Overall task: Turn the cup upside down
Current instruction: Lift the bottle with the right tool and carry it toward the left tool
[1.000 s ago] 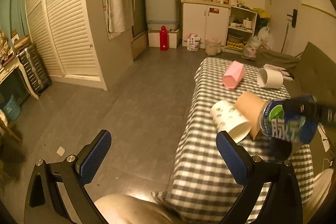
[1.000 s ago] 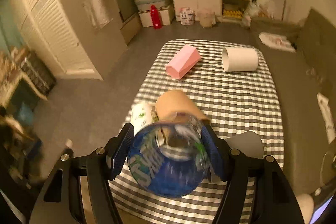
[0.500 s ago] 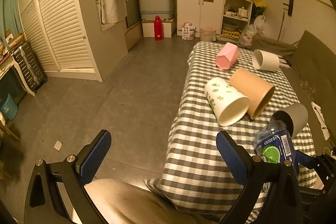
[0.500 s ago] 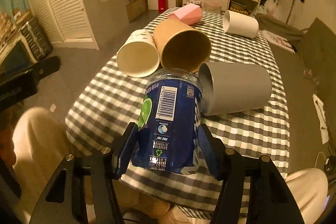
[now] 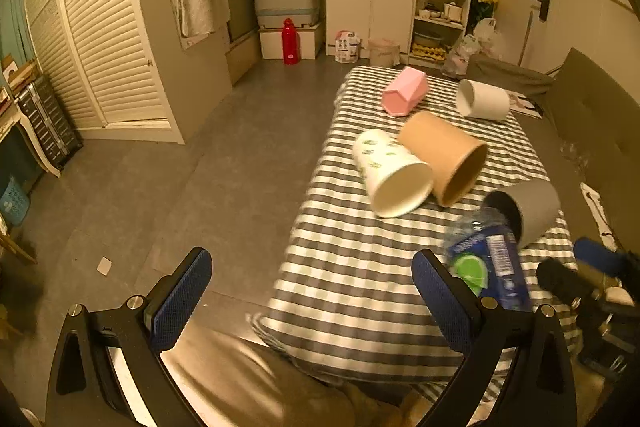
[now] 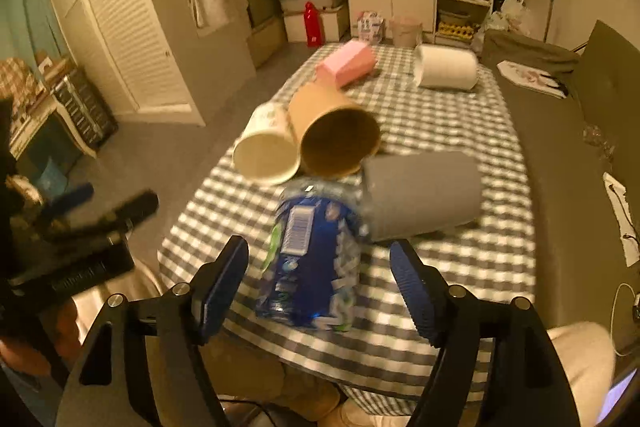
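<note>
A blue-labelled clear plastic cup point(image 6: 312, 259) sits near the front edge of the checked table point(image 6: 440, 267), close to a grey cup point(image 6: 424, 195) lying on its side. My right gripper point(image 6: 318, 251) is open, with a gap between the blue cup and each finger. The cup is blurred, so I cannot tell which end is down. In the left wrist view the blue cup point(image 5: 488, 267) shows beside the grey cup point(image 5: 528, 207). My left gripper point(image 5: 312, 259) is open and holds nothing, over the table's left front corner.
Lying on their sides are a leaf-print white cup point(image 5: 392, 175), a brown cup point(image 5: 444, 159), a pink cup point(image 5: 404, 93) and a plain white cup point(image 5: 484, 99). A dark sofa point(image 5: 592, 115) borders the table's right. A person's legs point(image 6: 280, 375) are at the front edge.
My right gripper was shut on the blue cup in the air, came down to the table front and has opened off it. The left gripper stayed open.
</note>
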Demonstrator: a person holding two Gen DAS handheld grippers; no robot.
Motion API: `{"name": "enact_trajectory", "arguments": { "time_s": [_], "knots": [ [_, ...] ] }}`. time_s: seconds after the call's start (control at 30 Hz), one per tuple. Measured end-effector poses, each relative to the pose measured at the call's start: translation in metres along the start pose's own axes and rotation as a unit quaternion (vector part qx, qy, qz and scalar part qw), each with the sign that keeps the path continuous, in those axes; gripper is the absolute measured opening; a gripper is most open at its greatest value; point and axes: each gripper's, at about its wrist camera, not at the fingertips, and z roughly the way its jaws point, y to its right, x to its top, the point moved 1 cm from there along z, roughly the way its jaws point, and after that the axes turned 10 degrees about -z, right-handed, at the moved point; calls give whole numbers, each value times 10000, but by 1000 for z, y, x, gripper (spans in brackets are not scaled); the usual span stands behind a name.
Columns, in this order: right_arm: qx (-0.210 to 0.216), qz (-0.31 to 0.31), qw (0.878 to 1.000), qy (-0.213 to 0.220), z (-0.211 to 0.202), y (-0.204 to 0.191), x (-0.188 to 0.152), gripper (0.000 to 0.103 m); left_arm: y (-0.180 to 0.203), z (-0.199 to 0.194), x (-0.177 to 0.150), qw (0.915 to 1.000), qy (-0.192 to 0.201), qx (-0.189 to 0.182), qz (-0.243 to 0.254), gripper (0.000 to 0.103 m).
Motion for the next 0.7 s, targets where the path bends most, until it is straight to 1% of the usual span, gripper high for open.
{"name": "enact_trajectory", "arguments": {
  "time_s": [0.13, 0.2, 0.27, 0.37, 0.53, 0.63, 0.7],
  "knots": [
    [-87, 34, 9998, -196, -10, 22, 3, 77, 23, -1, -5, 9996, -253, -58, 106, 103],
    [-114, 27, 9993, -343, -12, 35, 1, 78, 34, 2, -8, 9987, -482, -103, 142, 103],
    [-213, -22, 9984, -523, -12, 47, -3, 79, 43, 4, -11, 9978, -632, -125, 157, 103],
    [-378, 61, 9977, -555, -14, 67, -11, 80, 56, 7, -12, 9963, -832, -169, 152, 103],
    [-517, 309, 9967, -543, -8, 97, -17, 84, 78, 17, -6, 9937, -1081, -251, 168, 103],
    [-438, 451, 9967, -517, -5, 110, -20, 85, 93, 28, 0, 9921, -1218, -291, 125, 103],
    [-414, 485, 9966, -530, -1, 115, -23, 85, 103, 38, 4, 9897, -1369, -412, 110, 103]
  ]
}}
